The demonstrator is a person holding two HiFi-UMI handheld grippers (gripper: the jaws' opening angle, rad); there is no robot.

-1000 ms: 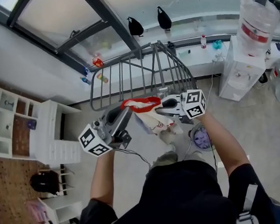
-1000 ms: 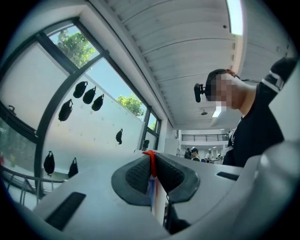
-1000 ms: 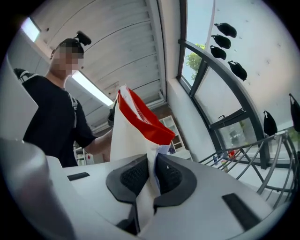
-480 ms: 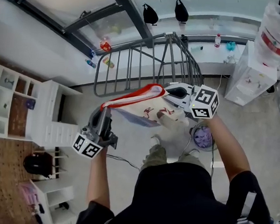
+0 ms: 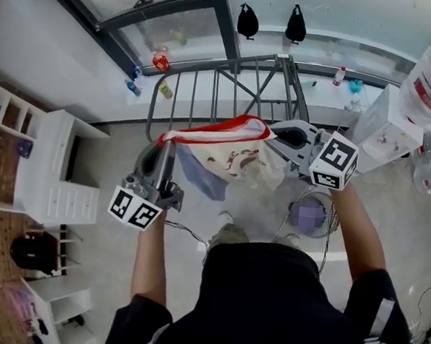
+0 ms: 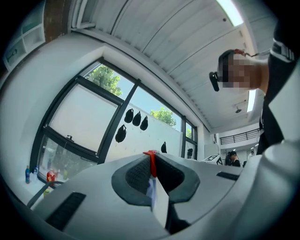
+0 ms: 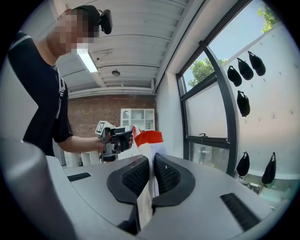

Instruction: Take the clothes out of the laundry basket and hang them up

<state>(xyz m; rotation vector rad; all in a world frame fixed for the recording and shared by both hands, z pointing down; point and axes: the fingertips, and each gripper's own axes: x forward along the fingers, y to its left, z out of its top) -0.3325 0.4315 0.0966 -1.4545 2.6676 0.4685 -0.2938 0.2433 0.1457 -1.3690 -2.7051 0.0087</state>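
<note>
A white garment [image 5: 227, 161] with red prints and a red band along its top edge hangs stretched between both grippers, in front of me above the floor. My left gripper [image 5: 164, 143] is shut on the band's left end; in the left gripper view the red edge and white cloth [image 6: 158, 204] sit pinched between the pads of that gripper [image 6: 151, 159]. My right gripper [image 5: 272, 135] holds the right end. Its jaws have just been closing, and they are now shut on the cloth [image 7: 149, 138] in the right gripper view [image 7: 150, 165]. The round laundry basket [image 5: 294, 211] stands below.
A grey wire drying rack [image 5: 216, 93] stands just beyond the garment, under the window. A white water dispenser [image 5: 386, 125] is at the right and a white shelf unit [image 5: 52, 169] at the left. Dark pouches [image 5: 248, 20] hang on the window wall.
The grippers have moved apart and upward. The garment, bunched between them a second ago, is now pulled out along its red band and hangs open.
</note>
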